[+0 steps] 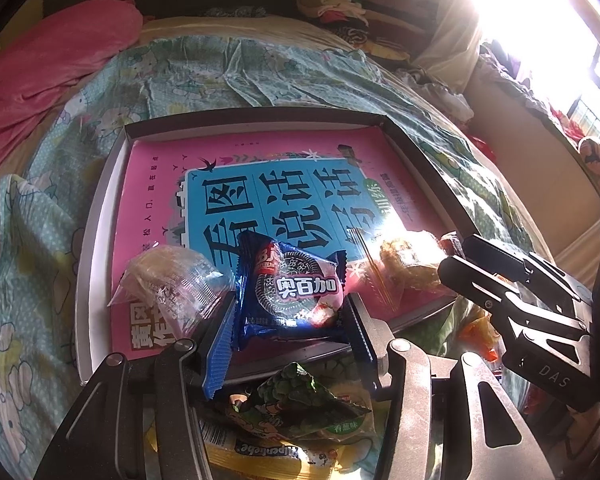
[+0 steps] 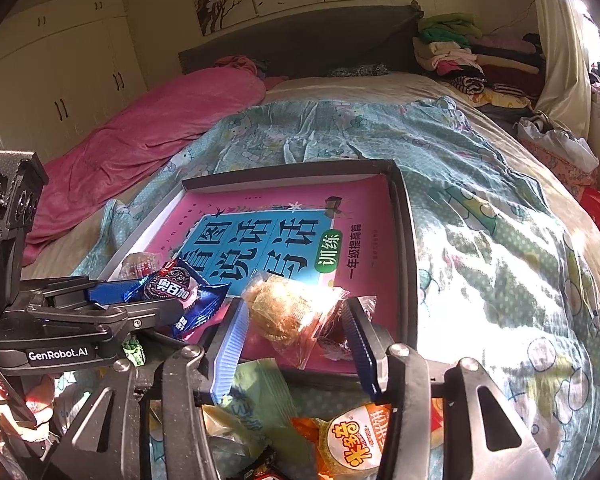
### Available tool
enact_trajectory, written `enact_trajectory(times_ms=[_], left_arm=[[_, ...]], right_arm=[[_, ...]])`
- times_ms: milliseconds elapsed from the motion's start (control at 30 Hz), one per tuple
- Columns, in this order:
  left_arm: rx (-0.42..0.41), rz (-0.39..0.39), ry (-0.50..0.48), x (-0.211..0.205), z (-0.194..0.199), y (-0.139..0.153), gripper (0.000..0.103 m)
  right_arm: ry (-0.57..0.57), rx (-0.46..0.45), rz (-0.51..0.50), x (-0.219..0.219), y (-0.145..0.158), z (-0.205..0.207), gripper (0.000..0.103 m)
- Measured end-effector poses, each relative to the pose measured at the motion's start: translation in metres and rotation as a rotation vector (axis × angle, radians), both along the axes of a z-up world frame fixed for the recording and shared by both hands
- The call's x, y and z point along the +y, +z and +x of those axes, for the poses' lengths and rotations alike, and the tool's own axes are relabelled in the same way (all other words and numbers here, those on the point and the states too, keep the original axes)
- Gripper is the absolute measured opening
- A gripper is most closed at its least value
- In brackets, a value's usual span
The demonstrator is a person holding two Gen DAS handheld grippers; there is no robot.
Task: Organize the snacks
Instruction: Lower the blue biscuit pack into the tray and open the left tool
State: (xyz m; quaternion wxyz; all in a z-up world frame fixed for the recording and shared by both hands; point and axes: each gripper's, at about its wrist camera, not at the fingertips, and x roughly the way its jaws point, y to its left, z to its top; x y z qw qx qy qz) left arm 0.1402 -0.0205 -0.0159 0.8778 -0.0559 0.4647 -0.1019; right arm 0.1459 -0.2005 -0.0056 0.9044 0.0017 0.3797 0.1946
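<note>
Gripping a glossy blue cookie packet [image 1: 290,290], left gripper [image 1: 290,320], right gripper [image 2: 296,334] clamping clear-wrapped golden pastry [image 2: 286,312].

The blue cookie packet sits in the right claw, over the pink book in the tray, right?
Not quite: the left claw holds the blue cookie packet, as the left wrist view shows. It is over the pink book in the tray.
</note>
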Motion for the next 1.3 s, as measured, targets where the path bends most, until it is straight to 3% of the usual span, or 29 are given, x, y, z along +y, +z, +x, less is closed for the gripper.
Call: enact_trajectory(times_ms=[400,567,1300], left_arm=[[-0.006,-0.010,-0.001,0.001,-0.002,0.004,0.066],[-0.021,-0.018,-0.013,0.001,-0.004,0.008,0.074],[-0.107,-0.043,0.005,0.006,-0.017,0.033,0.078]], right_arm=[[-0.008,-0.001,-0.005,-0.001,0.001,-0.001,0.053],[-0.010,-0.004,-0.008,-0.002,0.002,-0.001,0.059],[-0.047,-0.076,-0.011,-0.007,0.014,-0.008,0.072]])
